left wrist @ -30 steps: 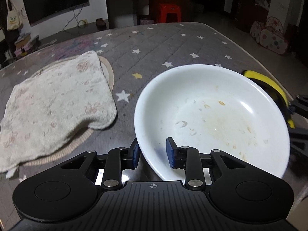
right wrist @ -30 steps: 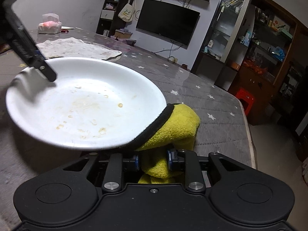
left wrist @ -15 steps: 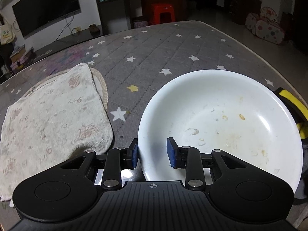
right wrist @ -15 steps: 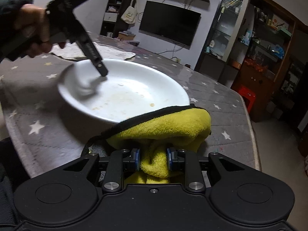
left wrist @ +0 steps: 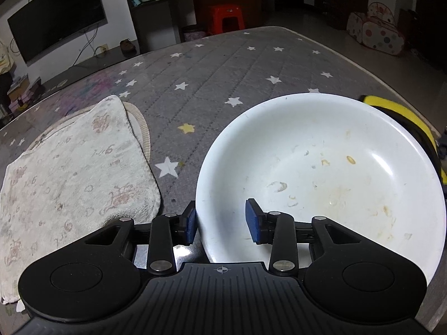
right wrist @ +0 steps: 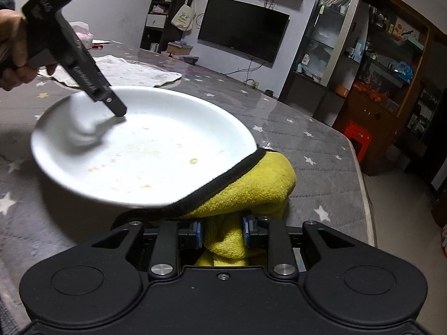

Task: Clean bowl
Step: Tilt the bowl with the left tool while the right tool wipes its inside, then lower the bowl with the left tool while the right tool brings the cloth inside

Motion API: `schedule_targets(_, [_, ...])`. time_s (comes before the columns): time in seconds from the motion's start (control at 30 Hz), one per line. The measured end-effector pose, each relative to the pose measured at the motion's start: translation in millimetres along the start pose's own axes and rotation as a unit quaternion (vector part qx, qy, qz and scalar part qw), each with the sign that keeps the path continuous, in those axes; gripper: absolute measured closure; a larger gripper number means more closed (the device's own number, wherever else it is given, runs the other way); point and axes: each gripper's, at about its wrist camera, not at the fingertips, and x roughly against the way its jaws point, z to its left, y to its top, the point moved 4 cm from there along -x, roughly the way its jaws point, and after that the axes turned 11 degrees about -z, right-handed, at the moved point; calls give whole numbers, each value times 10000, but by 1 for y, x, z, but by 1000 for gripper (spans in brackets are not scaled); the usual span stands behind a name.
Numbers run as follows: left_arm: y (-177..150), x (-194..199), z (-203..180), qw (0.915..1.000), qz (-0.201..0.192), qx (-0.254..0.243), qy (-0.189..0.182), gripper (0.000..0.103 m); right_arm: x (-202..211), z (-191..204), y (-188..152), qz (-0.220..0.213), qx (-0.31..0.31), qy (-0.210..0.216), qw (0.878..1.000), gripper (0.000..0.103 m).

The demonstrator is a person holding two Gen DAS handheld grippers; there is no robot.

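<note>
- My left tongs (left wrist: 220,222) straddle the near rim of the white bowl (left wrist: 321,173), one pad outside and one inside. The gap between the pads looks wider than the rim, so I cannot tell whether they truly pinch it or only frame it.
- In the right wrist view the bowl sits left of centre, tipped, with its rim on that side held up by the left tongs (right wrist: 111,106) in my hand (right wrist: 12,53).
- My right tongs (right wrist: 222,234) are closed tight on a bunched yellow cloth (right wrist: 251,184) with a black hem. The cloth sits at the bowl's lower right edge, touching or tucked just under the rim.
- The bowl's inside carries dried tan specks and a faint smear (left wrist: 343,195), so it is not clean as it stands.
- To wipe well, I judge that I should bring the cloth over the rim and press a broad fold onto the smeared floor of the bowl.
- I should keep the left hold firm, since a tilted, smooth bowl may slip or swing under the cloth's push.
- A pale patterned towel (left wrist: 69,173) lies at the left of the frame on the starred desk (left wrist: 223,64).
</note>
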Motion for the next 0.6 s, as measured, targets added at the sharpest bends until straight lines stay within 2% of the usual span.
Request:
schedule_targets(0.23, [-1, 3, 9, 9990, -10, 441, -13, 65, -7, -13, 2, -5, -245, -128, 9996, 77])
schedule_targets(0.47, [2, 14, 11, 9987, -171, 474, -9, 65, 16, -15, 2, -6, -280, -372, 9989, 78])
schedule_targets(0.6, [0, 17, 10, 9987, -183, 482, -17, 61, 26, -14, 23, -222, -264, -388, 9987, 78])
